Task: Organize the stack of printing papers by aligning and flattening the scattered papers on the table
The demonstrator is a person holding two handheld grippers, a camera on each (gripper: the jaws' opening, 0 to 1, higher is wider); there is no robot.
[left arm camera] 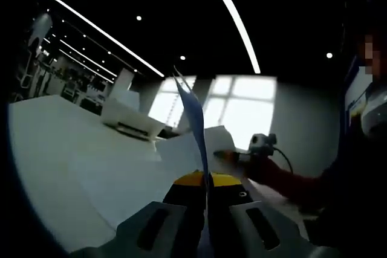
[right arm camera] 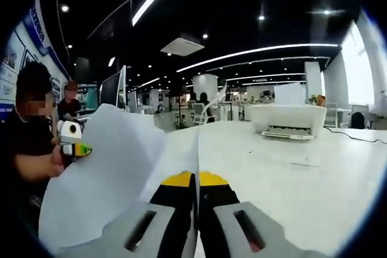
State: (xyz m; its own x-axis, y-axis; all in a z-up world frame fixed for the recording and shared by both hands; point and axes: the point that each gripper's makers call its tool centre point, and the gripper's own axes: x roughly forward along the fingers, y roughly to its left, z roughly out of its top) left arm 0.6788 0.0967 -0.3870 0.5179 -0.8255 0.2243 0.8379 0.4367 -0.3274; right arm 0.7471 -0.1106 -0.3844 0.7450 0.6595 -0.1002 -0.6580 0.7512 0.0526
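A wide white counter [right arm camera: 290,167] is seen in a large, dim office lit by long ceiling light strips [right arm camera: 254,49] and small round spotlights. Bright windows [left arm camera: 242,110] are seen behind the counter in the left gripper view. One white printer [right arm camera: 289,119] is set on the counter, well apart from the papers; its tray contents cannot be told.

In the left gripper view, the left hand-held gripper [left arm camera: 207,180] is pressed together on the edge of a sheet of paper [left arm camera: 192,113], which is held upright and edge-on, rising from between the yellow-tipped jaws. More white paper [left arm camera: 121,179] is spread flat on the counter beside it.

In the right gripper view, the right hand-held gripper [right arm camera: 196,179] is likewise pinched on a thin paper edge, with a large white sheet [right arm camera: 103,173] curving away to the left. The other hand-held gripper [right arm camera: 74,140] is seen there at the sheet's far edge, held in a person's hand [right arm camera: 37,164].

Two people are seated in the background.
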